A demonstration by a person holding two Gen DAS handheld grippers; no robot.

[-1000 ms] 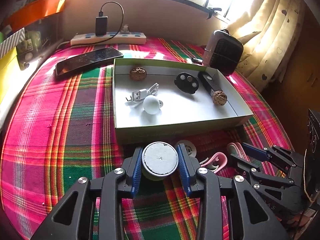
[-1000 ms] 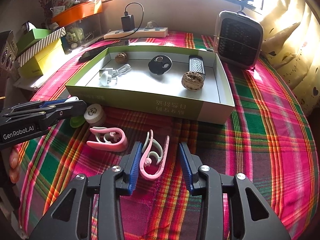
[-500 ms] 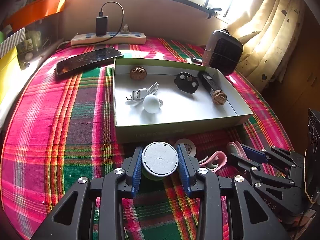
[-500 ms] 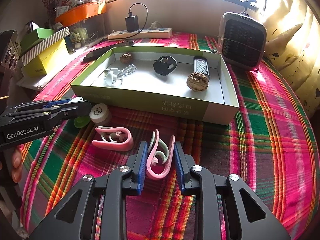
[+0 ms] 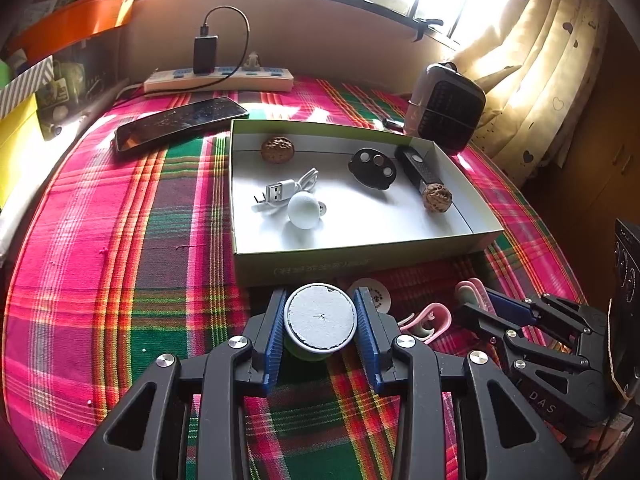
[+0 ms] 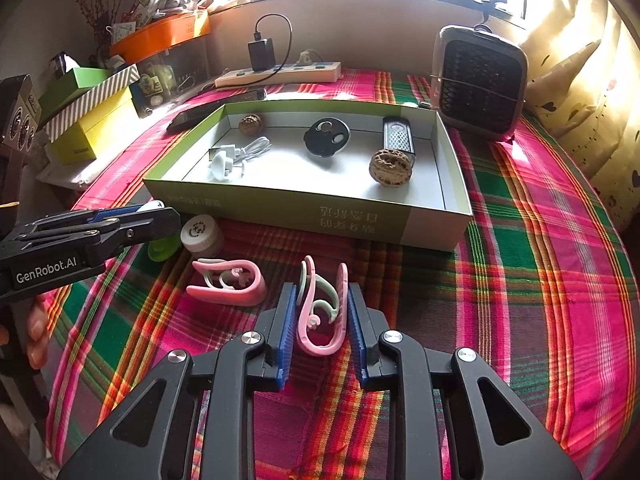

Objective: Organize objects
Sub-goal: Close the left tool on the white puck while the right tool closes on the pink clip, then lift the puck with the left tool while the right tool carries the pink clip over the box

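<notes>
At six o'clock of the box [image 6: 304, 216], the right tongs [image 6: 321, 312] have just pinched the pink clip [image 6: 320, 316], ready for lifting, while the left tongs [image 5: 320, 322] keep pinching the green-bodied cap [image 5: 320, 318].

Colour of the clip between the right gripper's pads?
Pink clip with a pale green inner piece; clearest in the right wrist view.

You see only the grey top of the round container [image 5: 320, 317]; its green body is mostly hidden between the pads. At 3 o'clock the right gripper [image 5: 476, 304] covers much of the pink clips [image 5: 430, 318]. The box print [image 6: 347, 218] stays unreadable, perhaps upside down.
</notes>
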